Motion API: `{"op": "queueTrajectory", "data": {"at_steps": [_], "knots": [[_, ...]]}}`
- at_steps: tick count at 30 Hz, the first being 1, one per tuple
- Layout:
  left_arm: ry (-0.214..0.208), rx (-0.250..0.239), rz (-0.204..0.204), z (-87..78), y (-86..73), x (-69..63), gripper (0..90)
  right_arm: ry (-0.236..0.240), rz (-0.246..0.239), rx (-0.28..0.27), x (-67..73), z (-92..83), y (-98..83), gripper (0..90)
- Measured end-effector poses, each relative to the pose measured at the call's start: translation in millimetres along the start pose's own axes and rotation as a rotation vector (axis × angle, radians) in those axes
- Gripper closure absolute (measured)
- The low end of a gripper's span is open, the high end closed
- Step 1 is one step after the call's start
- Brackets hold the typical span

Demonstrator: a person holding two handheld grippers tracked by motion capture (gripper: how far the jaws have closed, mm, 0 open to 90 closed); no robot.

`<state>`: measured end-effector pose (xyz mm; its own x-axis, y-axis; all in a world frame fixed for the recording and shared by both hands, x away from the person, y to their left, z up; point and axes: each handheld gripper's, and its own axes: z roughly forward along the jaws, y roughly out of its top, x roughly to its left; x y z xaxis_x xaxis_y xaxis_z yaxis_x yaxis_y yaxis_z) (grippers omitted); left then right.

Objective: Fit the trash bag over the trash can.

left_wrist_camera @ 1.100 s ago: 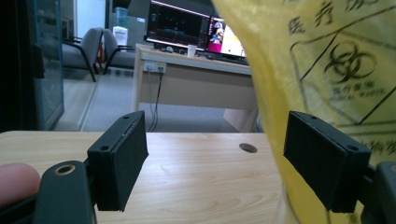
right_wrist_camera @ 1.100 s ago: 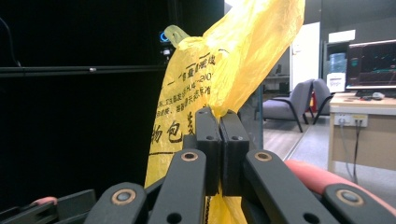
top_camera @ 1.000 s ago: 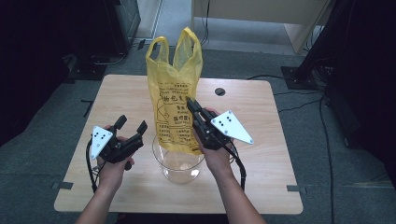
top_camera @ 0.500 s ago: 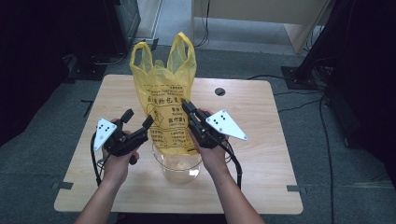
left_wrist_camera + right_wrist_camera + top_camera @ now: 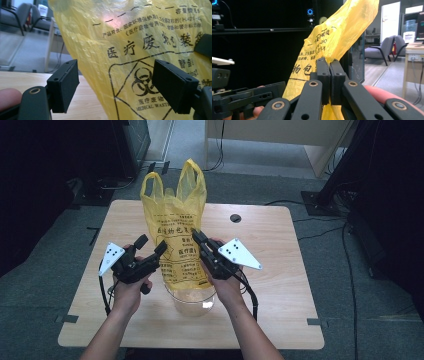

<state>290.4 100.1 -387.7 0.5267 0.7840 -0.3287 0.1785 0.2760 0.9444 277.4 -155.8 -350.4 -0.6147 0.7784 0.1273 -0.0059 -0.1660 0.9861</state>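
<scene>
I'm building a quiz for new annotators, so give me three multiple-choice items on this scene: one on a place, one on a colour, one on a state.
1. Where does the bag's bottom sit?
A. in a clear glass bowl
B. on the floor
C. on a chair

2. What colour is the bag?
A. blue
B. yellow
C. white

3. How is the right gripper?
A. open
B. shut on the bag
C. lying on the table

Answers:
1 A, the medical waste bag goes down into the clear glass bowl.
2 B, the plastic is yellow in each view.
3 B, the right gripper pinches a fold; the left gripper is open.
</scene>
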Motion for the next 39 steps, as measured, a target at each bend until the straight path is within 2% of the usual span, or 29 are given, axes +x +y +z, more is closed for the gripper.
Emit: {"op": "queueTrajectory", "data": {"at_steps": [2, 3, 6, 8, 18, 24, 25, 27, 29, 32, 33, 39], "knots": [[0.002, 0.006, -0.005, 0.4, -0.4, 0.7, 21.2, 0.016, 0.01, -0.007, -1.9, -0.9, -0.4, 88.8], [0.009, 0.012, -0.021, 0.8, -0.5, 2.9, 21.0, 0.027, 0.022, -0.012, -4.0, -2.2, -0.6, 88.8], [0.015, 0.024, -0.022, 0.9, -0.7, 5.8, 19.3, 0.03, 0.027, -0.01, -7.0, -3.0, -0.8, 88.8], [0.005, 0.033, -0.034, 1.0, -0.8, 7.4, 19.0, 0.041, 0.037, 0.0, -11.3, -5.4, -1.4, 88.8], [-0.039, 0.049, -0.037, 2.8, -3.1, 6.7, 19.3, 0.066, 0.013, 0.034, -19.1, -19.4, -4.8, 88.7], [-0.044, 0.029, -0.019, -0.1, -0.8, 2.9, 22.2, 0.089, -0.015, 0.045, -22.9, -30.5, -6.3, 88.6], [-0.038, 0.026, -0.014, -0.1, -0.4, 3.1, 22.2, 0.096, -0.031, 0.053, -23.4, -34.2, -7.9, 88.4], [-0.03, 0.032, -0.015, 0.0, -0.5, 3.5, 22.2, 0.097, -0.035, 0.058, -23.3, -36.0, -8.8, 88.3], [-0.011, 0.041, -0.013, 0.4, -1.0, 5.0, 22.2, 0.101, -0.059, 0.073, -23.4, -41.6, -12.4, 88.2], [-0.008, 0.042, -0.007, -0.1, -0.7, 5.7, 22.1, 0.102, -0.073, 0.093, -23.3, -45.5, -15.3, 88.0], [-0.005, 0.037, -0.006, -0.2, -0.3, 5.7, 22.1, 0.098, -0.096, 0.115, -23.2, -48.6, -18.4, 87.9], [0.002, 0.032, -0.008, 0.6, 0.5, 7.3, 20.8, 0.112, -0.151, 0.167, -23.1, -57.9, -24.5, 87.6]]}}
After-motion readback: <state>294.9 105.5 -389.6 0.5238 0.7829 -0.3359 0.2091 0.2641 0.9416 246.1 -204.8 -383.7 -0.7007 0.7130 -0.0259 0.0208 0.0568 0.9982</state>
